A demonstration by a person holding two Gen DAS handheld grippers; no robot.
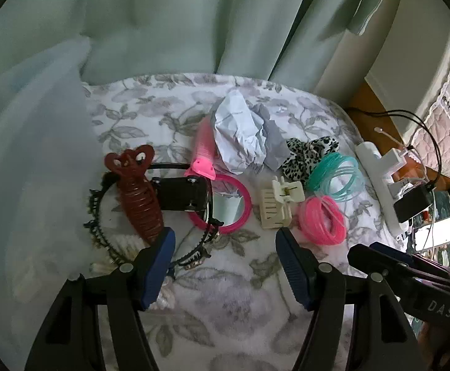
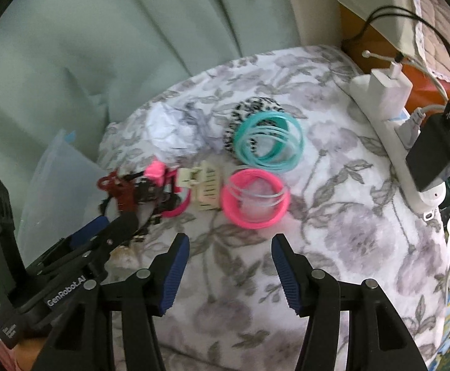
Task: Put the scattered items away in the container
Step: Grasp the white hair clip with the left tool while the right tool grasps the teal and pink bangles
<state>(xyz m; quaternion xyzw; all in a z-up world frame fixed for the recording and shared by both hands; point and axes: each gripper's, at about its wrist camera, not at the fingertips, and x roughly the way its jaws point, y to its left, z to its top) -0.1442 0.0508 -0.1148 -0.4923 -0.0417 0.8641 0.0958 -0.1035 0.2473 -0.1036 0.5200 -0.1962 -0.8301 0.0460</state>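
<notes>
Here, floral blanket (image 1: 225, 303), green curtain (image 1: 194, 21) behind; left tool (image 1: 225, 266), right tool (image 2: 230, 273) both agape, empty

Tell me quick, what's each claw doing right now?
Left claw: open, holding nothing.
Right claw: open, holding nothing.

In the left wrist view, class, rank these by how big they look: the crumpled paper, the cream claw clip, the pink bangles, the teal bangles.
1. Crumpled paper, clearly largest.
2-4. Teal bangles, pink bangles and cream claw clip look too alike to rank; fisheye distortion adds doubt.
</notes>
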